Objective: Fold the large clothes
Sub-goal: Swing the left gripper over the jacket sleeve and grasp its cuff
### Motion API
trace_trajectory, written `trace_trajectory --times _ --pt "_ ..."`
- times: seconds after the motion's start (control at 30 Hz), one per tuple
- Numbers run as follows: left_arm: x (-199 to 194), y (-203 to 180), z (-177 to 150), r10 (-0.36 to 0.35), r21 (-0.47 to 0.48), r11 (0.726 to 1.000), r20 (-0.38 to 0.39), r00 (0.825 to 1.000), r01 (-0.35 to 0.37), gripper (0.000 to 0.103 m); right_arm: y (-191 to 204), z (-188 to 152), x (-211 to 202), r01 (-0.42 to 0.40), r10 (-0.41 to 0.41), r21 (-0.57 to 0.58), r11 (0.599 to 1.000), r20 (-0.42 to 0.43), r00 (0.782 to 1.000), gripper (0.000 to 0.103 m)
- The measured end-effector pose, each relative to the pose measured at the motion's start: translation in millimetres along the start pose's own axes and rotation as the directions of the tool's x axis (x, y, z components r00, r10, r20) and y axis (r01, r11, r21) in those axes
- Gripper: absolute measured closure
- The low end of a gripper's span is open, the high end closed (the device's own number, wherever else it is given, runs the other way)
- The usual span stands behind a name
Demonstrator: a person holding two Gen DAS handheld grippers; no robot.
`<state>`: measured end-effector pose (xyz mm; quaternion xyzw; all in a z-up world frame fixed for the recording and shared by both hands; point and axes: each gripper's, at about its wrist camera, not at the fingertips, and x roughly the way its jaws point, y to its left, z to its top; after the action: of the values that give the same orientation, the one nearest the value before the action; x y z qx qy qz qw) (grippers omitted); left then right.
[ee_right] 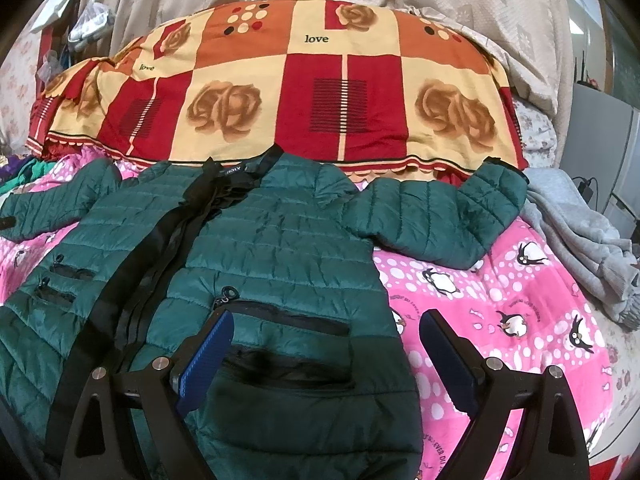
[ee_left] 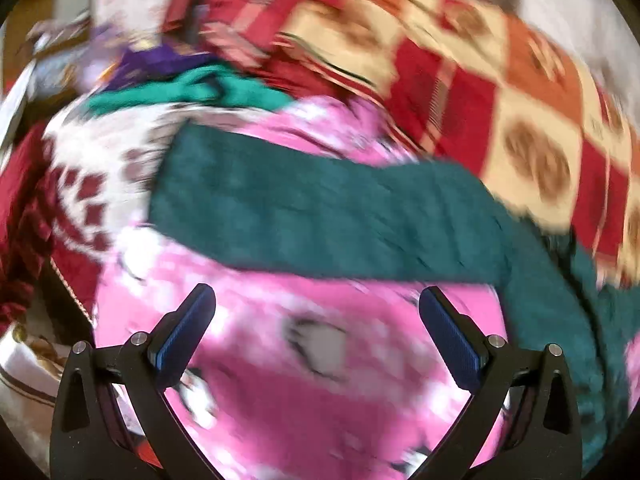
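A dark green quilted jacket [ee_right: 272,248] lies spread flat, front up, on a pink penguin-print blanket [ee_right: 500,312], with both sleeves stretched out sideways. My right gripper [ee_right: 326,322] is open and empty, hovering over the jacket's lower right front by a zipped pocket. In the blurred left wrist view, one green sleeve [ee_left: 320,216] lies across the pink blanket [ee_left: 304,380]. My left gripper [ee_left: 316,300] is open and empty, just short of that sleeve.
A red, orange and cream rose-print quilt [ee_right: 320,92] is heaped behind the jacket. A grey garment [ee_right: 580,248] lies at the right bed edge. A pile of teal, purple and maroon clothes [ee_left: 168,88] sits beyond the sleeve on the left.
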<state>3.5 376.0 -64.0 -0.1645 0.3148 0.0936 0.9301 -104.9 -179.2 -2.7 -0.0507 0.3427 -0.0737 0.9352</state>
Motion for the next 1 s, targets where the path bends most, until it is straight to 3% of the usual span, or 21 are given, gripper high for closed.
trace_trajectory --times 0.17,0.3,0.47,0.53,0.63,0.8,0.87,1.0 --pt "11.5 82.7 0.4 -0.033 -0.267 0.962 0.083 0.996 0.054 0.005 -0.4 -0.1 0.8 -0.001 0.001 0.000 1.000 -0.002 1.000 0.010" --pt "20.6 101.9 4.2 -0.055 -0.332 0.939 0.112 0.992 0.089 0.005 2.7 -1.6 4.1 0.003 -0.003 -0.010 1.000 -0.017 1.000 0.010" --pt "38.1 100.5 19.4 -0.067 -0.306 0.946 0.131 0.989 0.105 0.005 6.1 -3.1 7.6 0.012 -0.013 -0.020 1.000 -0.033 0.999 0.010" --pt "43.0 102.6 25.3 -0.094 -0.304 0.943 0.151 0.984 0.137 0.011 7.4 -3.8 8.9 0.016 -0.017 -0.024 1.000 -0.040 0.999 0.010" --pt "47.3 104.9 34.2 -0.186 -0.290 0.929 0.177 0.967 0.231 0.020 8.3 -4.2 10.6 0.022 -0.024 -0.028 0.999 -0.051 0.998 0.010" --pt "42.0 97.8 42.1 -0.298 -0.241 0.904 0.235 0.925 0.353 0.021 11.4 -4.5 13.7 0.031 -0.033 -0.037 0.999 -0.059 0.998 0.010" --pt "44.0 88.7 44.8 -0.326 -0.212 0.903 0.223 0.918 0.373 0.021 12.9 -4.8 14.5 0.033 -0.036 -0.044 0.998 -0.062 0.997 0.010" --pt "56.5 77.7 44.6 -0.310 -0.185 0.923 0.168 0.936 0.338 0.021 14.3 -5.3 15.0 0.037 -0.041 -0.053 0.998 -0.065 0.997 0.010"
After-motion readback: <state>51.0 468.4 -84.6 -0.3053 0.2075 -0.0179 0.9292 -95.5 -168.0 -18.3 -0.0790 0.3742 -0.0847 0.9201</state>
